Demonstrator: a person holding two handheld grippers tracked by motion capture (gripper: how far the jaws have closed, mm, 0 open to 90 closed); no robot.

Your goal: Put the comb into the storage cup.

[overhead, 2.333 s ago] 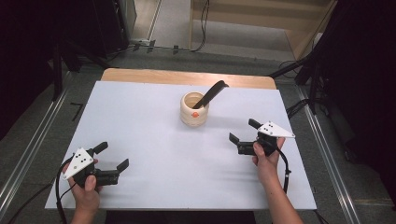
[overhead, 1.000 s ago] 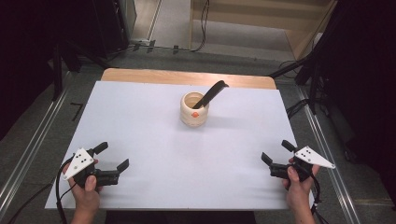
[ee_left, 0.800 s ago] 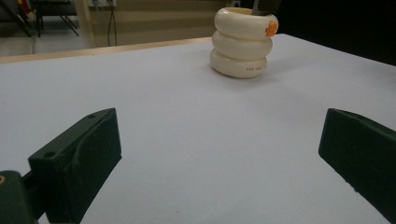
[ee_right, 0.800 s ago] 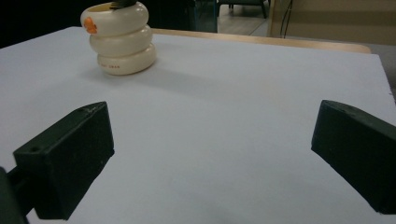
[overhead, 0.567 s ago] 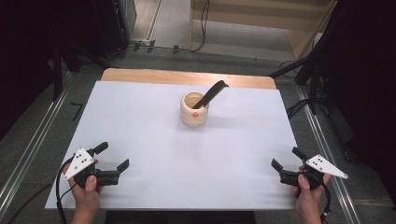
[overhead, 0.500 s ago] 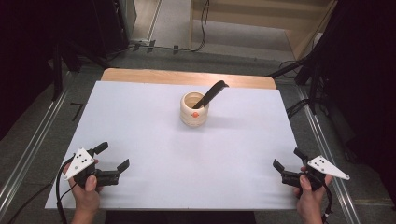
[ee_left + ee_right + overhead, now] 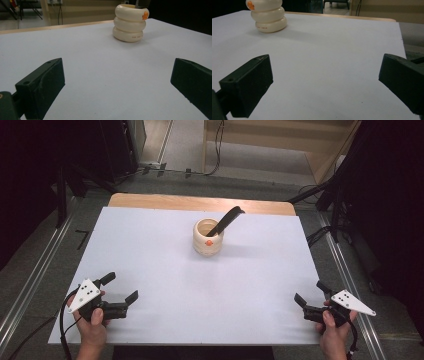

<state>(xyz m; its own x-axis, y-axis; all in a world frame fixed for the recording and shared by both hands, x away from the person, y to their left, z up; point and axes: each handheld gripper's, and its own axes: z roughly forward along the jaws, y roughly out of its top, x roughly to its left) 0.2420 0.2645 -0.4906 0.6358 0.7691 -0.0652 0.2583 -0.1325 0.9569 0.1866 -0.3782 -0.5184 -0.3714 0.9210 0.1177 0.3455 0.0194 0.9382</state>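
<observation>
Standing well apart from both spread claws [image 7: 120, 287] [image 7: 310, 292], the ringed cup [image 7: 208, 236] holds a black utensil [image 7: 226, 220].

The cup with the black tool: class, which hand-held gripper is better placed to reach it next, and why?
Probably left, narrowly. The left hand-held gripper is open, over the sheet and aimed at the cup; the right hand-held gripper, also open, sits at the sheet's far corner.
</observation>
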